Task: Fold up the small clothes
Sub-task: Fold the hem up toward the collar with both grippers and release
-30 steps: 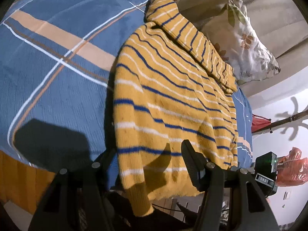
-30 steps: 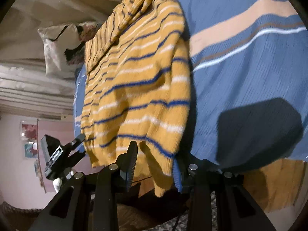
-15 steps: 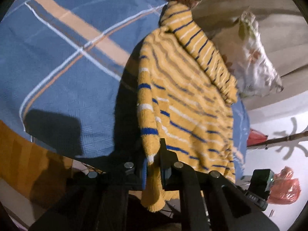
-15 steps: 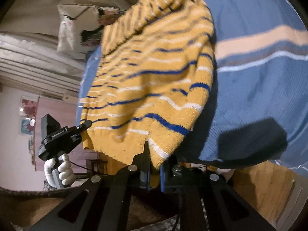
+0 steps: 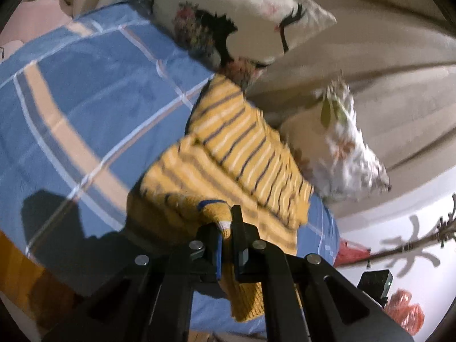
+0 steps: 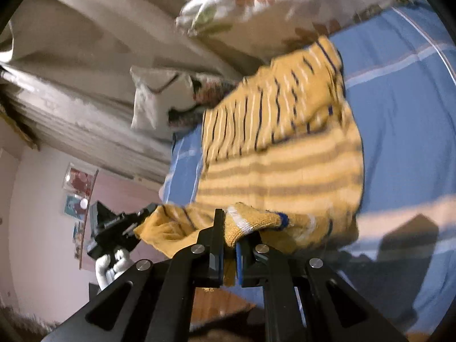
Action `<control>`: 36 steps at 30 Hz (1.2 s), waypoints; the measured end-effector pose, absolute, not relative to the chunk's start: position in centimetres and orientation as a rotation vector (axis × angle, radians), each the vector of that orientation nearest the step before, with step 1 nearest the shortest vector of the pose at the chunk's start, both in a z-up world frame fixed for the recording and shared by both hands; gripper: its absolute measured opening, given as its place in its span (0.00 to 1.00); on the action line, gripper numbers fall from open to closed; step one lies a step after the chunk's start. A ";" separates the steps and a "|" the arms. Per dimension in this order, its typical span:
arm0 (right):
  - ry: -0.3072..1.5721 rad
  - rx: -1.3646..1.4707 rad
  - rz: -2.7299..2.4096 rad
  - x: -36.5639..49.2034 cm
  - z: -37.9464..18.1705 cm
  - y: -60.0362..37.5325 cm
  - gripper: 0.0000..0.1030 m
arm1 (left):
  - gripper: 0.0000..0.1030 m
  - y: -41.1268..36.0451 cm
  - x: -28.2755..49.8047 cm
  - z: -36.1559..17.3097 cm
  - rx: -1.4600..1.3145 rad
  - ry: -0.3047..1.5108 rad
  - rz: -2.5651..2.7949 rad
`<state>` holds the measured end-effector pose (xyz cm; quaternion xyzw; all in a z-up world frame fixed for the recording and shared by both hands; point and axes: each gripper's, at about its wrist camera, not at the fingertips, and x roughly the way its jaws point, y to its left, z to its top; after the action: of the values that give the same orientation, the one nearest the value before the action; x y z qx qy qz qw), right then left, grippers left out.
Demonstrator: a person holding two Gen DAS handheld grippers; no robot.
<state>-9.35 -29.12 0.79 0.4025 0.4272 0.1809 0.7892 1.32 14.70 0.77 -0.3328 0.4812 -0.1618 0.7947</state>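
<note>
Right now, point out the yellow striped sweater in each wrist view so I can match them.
Left wrist: sweater lies centre, its near corner pinched in the left gripper.
Right wrist: sweater fills centre-right, its near corner pinched in the right gripper.
Shared landmark: blue plaid bedspread under it.

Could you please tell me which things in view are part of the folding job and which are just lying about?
Part of the job:
yellow striped sweater
left gripper, shut on its hem
right gripper, shut on its hem
blue plaid bedspread, the folding surface

Lying about:
floral pillow
eyelash-print pillow
</note>
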 end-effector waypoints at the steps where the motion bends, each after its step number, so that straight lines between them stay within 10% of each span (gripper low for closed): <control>1: 0.915 0.872 0.379 -8.2 0.7 -29.6 0.07 | 0.05 14.5 2.7 0.9 -0.736 1.026 -0.344; 27: 0.889 1.184 -0.012 13.9 -9.1 -37.9 0.12 | 0.05 5.7 27.2 -5.6 -0.653 1.133 -0.316; 36: 0.790 1.119 -0.046 14.4 -6.2 -39.4 0.57 | 0.08 6.9 27.9 -5.9 -0.740 1.118 -0.373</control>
<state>14.41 -39.40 -6.22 0.5166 0.3647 -0.0212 0.7744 27.86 6.89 -5.85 -0.3407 0.5150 -0.1718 0.7675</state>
